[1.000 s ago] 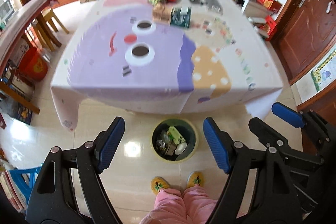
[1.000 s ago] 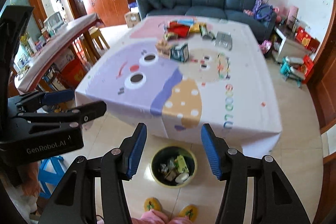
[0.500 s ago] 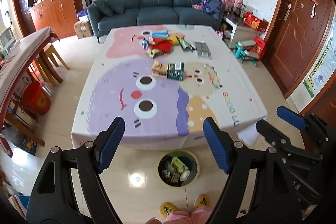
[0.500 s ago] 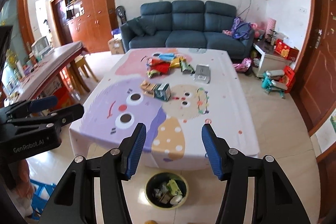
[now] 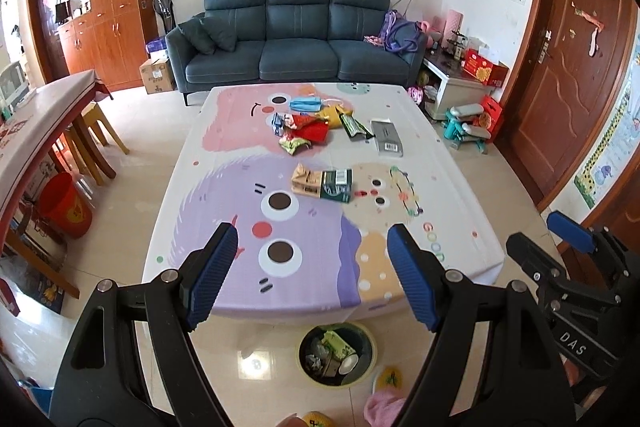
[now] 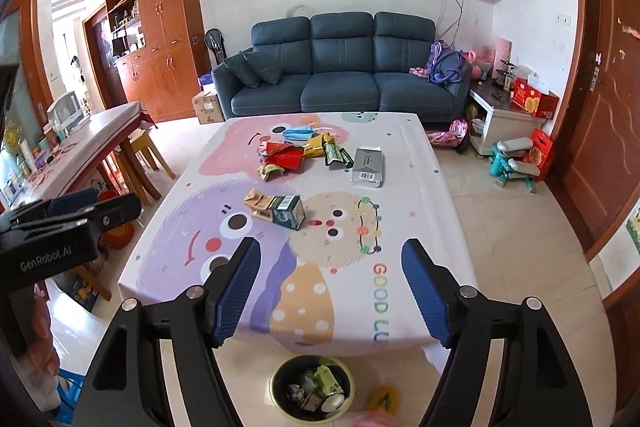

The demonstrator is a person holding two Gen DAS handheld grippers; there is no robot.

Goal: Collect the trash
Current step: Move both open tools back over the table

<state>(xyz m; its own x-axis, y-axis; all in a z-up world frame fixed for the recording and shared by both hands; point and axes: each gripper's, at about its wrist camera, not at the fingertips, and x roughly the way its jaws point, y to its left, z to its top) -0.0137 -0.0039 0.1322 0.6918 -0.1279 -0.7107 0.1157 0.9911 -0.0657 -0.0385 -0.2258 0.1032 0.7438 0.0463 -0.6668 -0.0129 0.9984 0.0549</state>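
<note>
Below the left gripper (image 5: 310, 267), whose jaws stand wide and empty, sits the trash bin (image 5: 337, 353) on the floor. Ahead lie wrappers (image 5: 310, 129) on the table (image 5: 452, 211). Rightward, the right gripper (image 6: 330, 293) is opening, nothing between its jaws.

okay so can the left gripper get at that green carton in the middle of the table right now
Probably yes. The left gripper is open and empty, and the green carton lies on the table ahead with nothing between them; only the tan packet touches its side. It would need to reach forward over the near edge.
</note>
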